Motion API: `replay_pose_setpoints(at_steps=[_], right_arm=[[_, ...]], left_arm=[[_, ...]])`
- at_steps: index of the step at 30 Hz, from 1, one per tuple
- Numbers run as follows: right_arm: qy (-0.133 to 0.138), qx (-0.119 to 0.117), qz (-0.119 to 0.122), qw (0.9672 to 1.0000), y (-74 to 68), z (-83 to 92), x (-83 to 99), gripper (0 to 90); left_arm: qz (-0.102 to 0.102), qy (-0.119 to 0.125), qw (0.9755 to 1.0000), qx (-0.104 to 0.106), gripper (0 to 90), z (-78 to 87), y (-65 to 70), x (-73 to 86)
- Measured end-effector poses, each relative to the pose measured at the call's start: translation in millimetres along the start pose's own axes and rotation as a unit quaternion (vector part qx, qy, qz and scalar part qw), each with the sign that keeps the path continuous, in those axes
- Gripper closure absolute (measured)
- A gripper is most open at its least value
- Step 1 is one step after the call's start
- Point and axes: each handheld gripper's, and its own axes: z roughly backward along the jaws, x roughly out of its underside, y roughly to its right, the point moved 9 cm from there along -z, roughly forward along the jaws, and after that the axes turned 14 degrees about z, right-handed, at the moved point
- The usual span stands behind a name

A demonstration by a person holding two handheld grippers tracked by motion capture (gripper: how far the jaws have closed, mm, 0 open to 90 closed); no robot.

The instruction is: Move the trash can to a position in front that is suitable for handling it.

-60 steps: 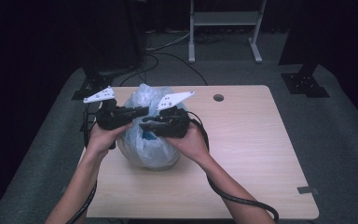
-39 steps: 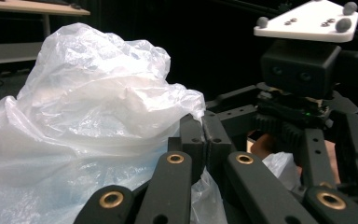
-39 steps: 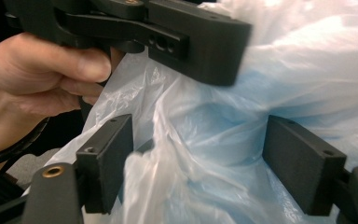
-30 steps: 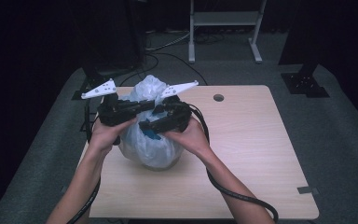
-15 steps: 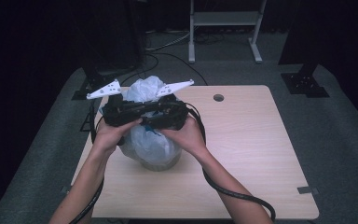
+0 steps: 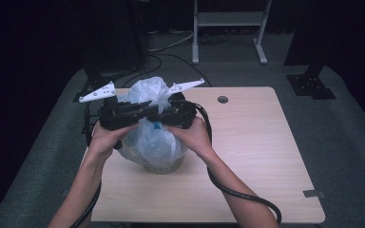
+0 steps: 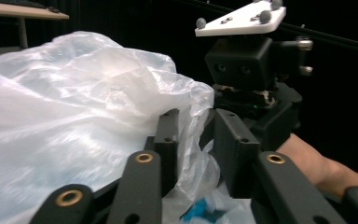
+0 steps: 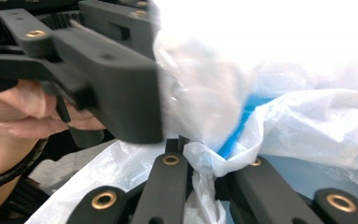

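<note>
One bag (image 6: 154,137) sits at the centre left of the high view on the table (image 6: 256,156), its gathered top between two grippers. Left gripper (image 7: 193,135) has plastic bunched between its jaws (a gap shows, so clamped or not I cannot tell). Right gripper (image 8: 200,161) pinches a twisted fold of bag.

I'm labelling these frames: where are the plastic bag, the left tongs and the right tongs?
plastic bag (image 6: 154,137): high view, its bulging front.
left tongs (image 7: 193,140): left gripper view, between the tips.
right tongs (image 8: 205,161): right gripper view, between the tips.
</note>
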Motion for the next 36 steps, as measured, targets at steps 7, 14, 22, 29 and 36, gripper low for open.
replay_pose_setpoints(at_steps=[7, 14, 22, 29, 36], right_arm=[[0.016, -0.018, -0.030, 0.9993, 9.7, 6.9, -1.2, 87.6], [0.031, -0.020, -0.055, 0.9978, 22.6, 15.7, -2.6, 87.7], [0.055, -0.026, -0.084, 0.9946, 36.7, 30.4, -7.6, 87.9], [0.069, -0.020, -0.095, 0.9929, 47.2, 46.5, -11.4, 87.9], [0.089, -0.012, -0.101, 0.9909, 56.8, 65.8, -22.8, 87.9]], left_arm=[[-0.001, 0.019, 0.9997, -0.012, 57.9, 17.8, -7.1, -2.8], [-0.004, 0.034, 0.9993, -0.018, 53.3, 34.5, -11.4, -3.2], [-0.010, 0.039, 0.9988, -0.029, 34.8, 43.5, -11.9, 0.7], [-0.023, 0.048, 0.9979, -0.036, 28.0, 54.5, -9.4, -1.9], [-0.023, 0.055, 0.9973, -0.043, 25.8, 64.9, -10.1, -4.1]])
